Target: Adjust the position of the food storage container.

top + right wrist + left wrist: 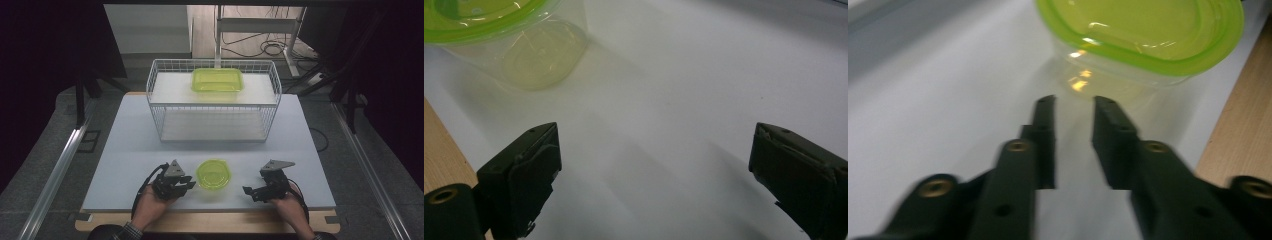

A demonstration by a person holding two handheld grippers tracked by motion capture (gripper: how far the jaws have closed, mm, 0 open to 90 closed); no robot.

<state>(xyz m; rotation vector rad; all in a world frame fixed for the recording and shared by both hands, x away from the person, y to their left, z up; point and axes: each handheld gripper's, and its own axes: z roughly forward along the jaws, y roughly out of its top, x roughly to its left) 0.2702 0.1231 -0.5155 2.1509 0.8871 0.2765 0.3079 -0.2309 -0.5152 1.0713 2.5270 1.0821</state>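
Dark walls surround the work place, and some cables lie on the floor behind it at 12 o'clock. In the high view a white table (125,150) with a wooden front edge takes the middle. On its far half stands a white wire basket (160,100), and on the shelf inside the basket rests a rectangular green container (217,80), at 12 o'clock from the table centre.

On the near half of the table, at 6 o'clock from the basket, stands a small round container (214,174) with a clear body and a green lid. It is upright on the white surface, close to the wooden edge, and it sits between the two grippers.

At 9 o'clock from the round container is the left gripper (187,184), held in the person's left hand (150,205), and its tips are just beside the container. In the left gripper view the left gripper (1074,102) points at the container (1138,35), which is at 12 o'clock from the tips. Its fingers (1045,130) stand a little apart, with a narrow gap and nothing between them, and they do not touch the container.

At 3 o'clock from the container is the right gripper (250,192), held in the right hand (290,210), a bit farther from it. In the right gripper view its fingers (531,170) are spread wide with only bare table between them, and the container (519,45) is at 11 o'clock, clearly apart from them.
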